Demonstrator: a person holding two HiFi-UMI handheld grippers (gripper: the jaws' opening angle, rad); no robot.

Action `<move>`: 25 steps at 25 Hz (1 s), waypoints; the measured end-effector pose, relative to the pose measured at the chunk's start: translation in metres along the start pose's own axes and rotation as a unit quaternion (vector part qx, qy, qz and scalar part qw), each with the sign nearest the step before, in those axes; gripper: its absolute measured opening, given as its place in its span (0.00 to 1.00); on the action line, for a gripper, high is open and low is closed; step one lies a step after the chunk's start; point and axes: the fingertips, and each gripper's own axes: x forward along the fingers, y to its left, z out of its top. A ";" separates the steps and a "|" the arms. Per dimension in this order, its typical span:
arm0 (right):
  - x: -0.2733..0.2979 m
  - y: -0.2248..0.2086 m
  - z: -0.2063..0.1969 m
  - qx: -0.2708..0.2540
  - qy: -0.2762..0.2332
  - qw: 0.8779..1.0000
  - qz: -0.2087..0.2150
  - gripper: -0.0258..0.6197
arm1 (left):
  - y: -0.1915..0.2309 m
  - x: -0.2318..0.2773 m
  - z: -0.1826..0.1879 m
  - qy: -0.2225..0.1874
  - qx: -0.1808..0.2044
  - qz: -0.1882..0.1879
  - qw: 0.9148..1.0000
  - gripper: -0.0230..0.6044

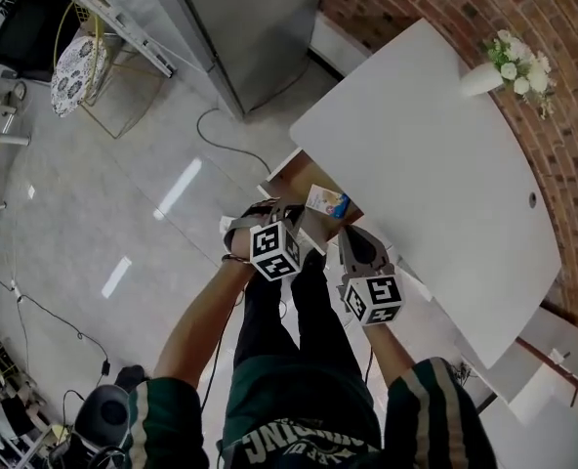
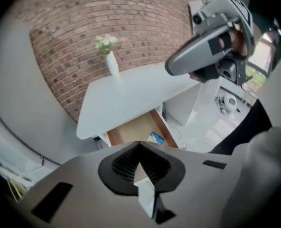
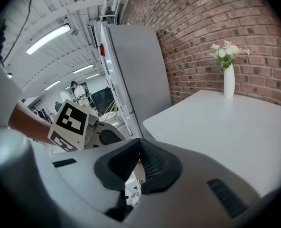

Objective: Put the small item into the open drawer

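Observation:
The small item (image 1: 326,201), a blue and white packet, lies in the open wooden drawer (image 1: 297,175) under the white table (image 1: 435,164). My left gripper (image 1: 307,225) hangs above the drawer's front, jaws shut with nothing between them. My right gripper (image 1: 348,233) is beside it to the right, also shut and holding nothing. In the left gripper view, the packet (image 2: 155,137) and drawer (image 2: 133,129) show just past the closed fingertips (image 2: 139,144), with the right gripper's body (image 2: 207,46) at upper right. The right gripper view looks over its closed jaws (image 3: 139,142) across the table top (image 3: 226,122).
A white vase of flowers (image 1: 504,66) stands at the table's far corner by the brick wall (image 1: 562,115). A tall grey cabinet (image 1: 250,27) stands left of the table, with a cable (image 1: 216,135) on the glossy floor. The person's legs (image 1: 289,340) are below the grippers.

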 end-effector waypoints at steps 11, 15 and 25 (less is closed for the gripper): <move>-0.033 0.006 0.108 -0.019 -0.068 0.998 0.005 0.08 | 0.063 -0.123 0.068 -0.119 -0.160 0.099 0.975 0.06; -0.048 0.011 0.140 -0.033 -0.092 0.995 0.010 0.08 | 0.080 -0.166 0.091 -0.158 -0.170 0.132 0.964 0.06; -0.074 0.033 0.208 -0.067 -0.148 0.986 0.028 0.08 | 0.115 -0.258 0.124 -0.254 -0.204 0.184 0.927 0.06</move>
